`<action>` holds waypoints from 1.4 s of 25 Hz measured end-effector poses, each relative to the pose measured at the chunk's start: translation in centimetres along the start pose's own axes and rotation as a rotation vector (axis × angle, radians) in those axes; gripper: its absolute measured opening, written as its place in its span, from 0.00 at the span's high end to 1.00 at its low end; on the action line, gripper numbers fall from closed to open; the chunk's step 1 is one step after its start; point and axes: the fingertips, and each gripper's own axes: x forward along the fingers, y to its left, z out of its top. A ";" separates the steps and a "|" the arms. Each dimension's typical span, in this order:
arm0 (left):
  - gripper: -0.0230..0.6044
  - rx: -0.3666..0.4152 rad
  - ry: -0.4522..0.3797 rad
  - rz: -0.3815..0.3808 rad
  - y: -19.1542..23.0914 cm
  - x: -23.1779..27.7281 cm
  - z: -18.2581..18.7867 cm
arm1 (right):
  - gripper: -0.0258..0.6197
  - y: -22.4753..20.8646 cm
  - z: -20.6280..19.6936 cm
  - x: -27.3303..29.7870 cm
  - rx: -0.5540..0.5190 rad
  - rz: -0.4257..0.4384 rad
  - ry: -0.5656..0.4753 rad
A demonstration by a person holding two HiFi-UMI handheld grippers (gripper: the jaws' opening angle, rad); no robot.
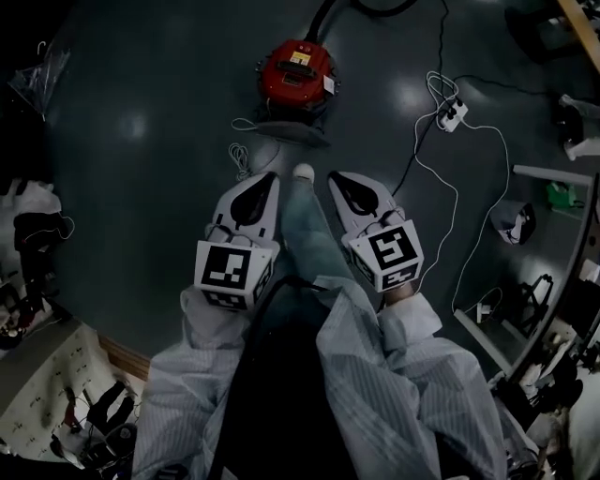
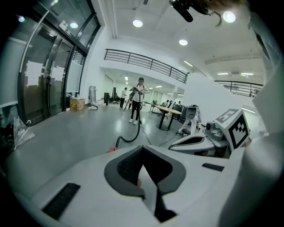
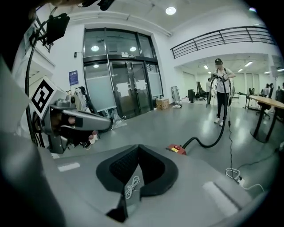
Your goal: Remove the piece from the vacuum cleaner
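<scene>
1. Pale striped coat sleeves (image 1: 375, 375) fill the 6 o'clock edge of the head view, nearest the lens. The wearer stands looking down at a dark floor (image 1: 141, 187).
2. Side by side at centre, the left tongs (image 1: 265, 180) and right tongs (image 1: 336, 178) point towards 12 o'clock. Both are closed tip to tip and hold nothing. A jeans leg (image 1: 305, 220) and a white shoe tip (image 1: 303, 172) show between them.
3. A red vacuum cleaner (image 1: 297, 73) sits on the floor at 12 o'clock, well apart from both tongs. Its black hose (image 1: 323, 19) leaves towards the top edge. A flat grey part (image 1: 295, 136) lies against its near side. Whether this is the piece to remove cannot be told.
4. In the right gripper view, the hose runs across the floor to a second person (image 3: 220, 88), far off, who holds its other end.
5. A loose white cord (image 1: 241, 155) lies at 11 o'clock between the tongs and the vacuum. A power strip (image 1: 452, 112) sits at 2 o'clock, with its cable (image 1: 450, 234) trailing towards 4 o'clock.
6. Likely risks:
   - A foot could catch the cord on the way in.
   - The canister could shift if the far person tugs the hose.
   - Closed tongs could shove the part instead of gripping it unless they open first.
</scene>
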 end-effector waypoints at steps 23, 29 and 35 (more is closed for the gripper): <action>0.95 0.184 0.417 -0.277 15.5 34.7 -18.3 | 0.82 -15.9 -22.6 29.9 -0.185 0.198 0.453; 0.74 0.197 0.459 -0.277 17.4 39.2 -23.2 | 0.69 -16.6 -30.0 33.2 -0.333 0.263 0.610; 0.74 0.228 0.423 -0.148 19.6 42.4 -24.4 | 0.69 -16.3 -33.6 35.8 -0.441 0.271 0.724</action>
